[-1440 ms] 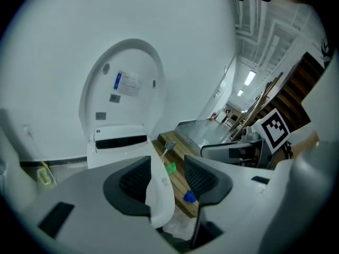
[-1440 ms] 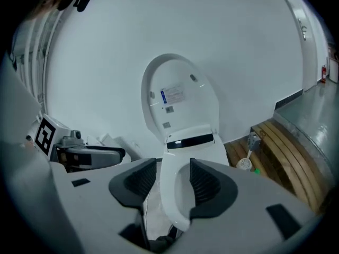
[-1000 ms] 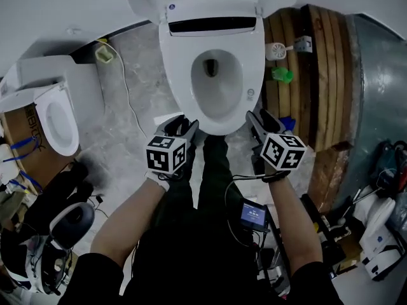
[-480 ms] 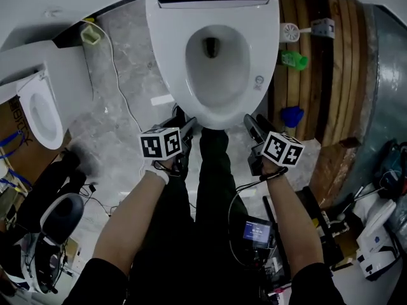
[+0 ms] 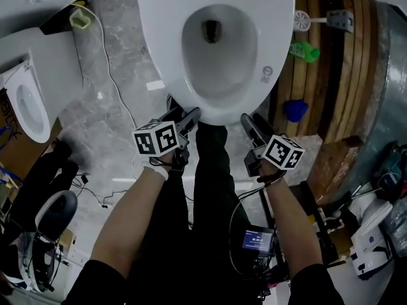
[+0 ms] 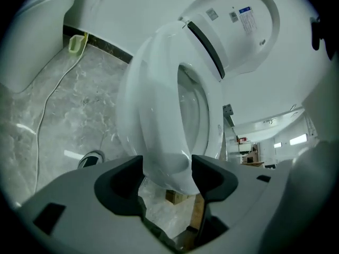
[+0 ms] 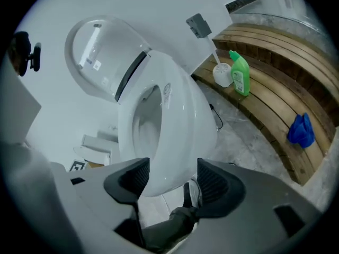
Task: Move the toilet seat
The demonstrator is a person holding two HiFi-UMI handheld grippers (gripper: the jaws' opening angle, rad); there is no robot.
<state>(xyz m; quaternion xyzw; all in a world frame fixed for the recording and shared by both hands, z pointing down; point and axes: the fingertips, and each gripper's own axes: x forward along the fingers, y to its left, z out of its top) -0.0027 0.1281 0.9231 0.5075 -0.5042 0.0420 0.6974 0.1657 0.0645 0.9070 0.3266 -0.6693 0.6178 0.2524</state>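
Head view: the toilet seat [image 5: 164, 49] lies flat on its bowl directly ahead of the person. The left claw [image 5: 189, 115] and right claw [image 5: 246, 121] are at its front edge, one to each side of the nose, with no contact evident. Left gripper view: the jaws stand apart, having just been opening. The seat's front rim lies in the gap, but neither pad is seen pressing on it, so this claw is released and holds nothing. The lid [image 6: 241, 28] is raised behind the seat. Right gripper view: same finding, jaws just opened wide, rim between them, nothing grasped. Assessment: this is the approach step and the seat has not yet been moved. The next move likely calls for both claws to straddle the front lip, clench together and swing the seat evenly on its hinge. Surroundings: grey marbled floor [image 5: 117, 91] with a trailing cable [image 5: 109, 62]. A second toilet [image 5: 27, 103] stands at left. At right, a curved timber platform [image 7: 275, 83] carries a green bottle [image 7: 241, 74] and a blue cloth [image 7: 301, 131].
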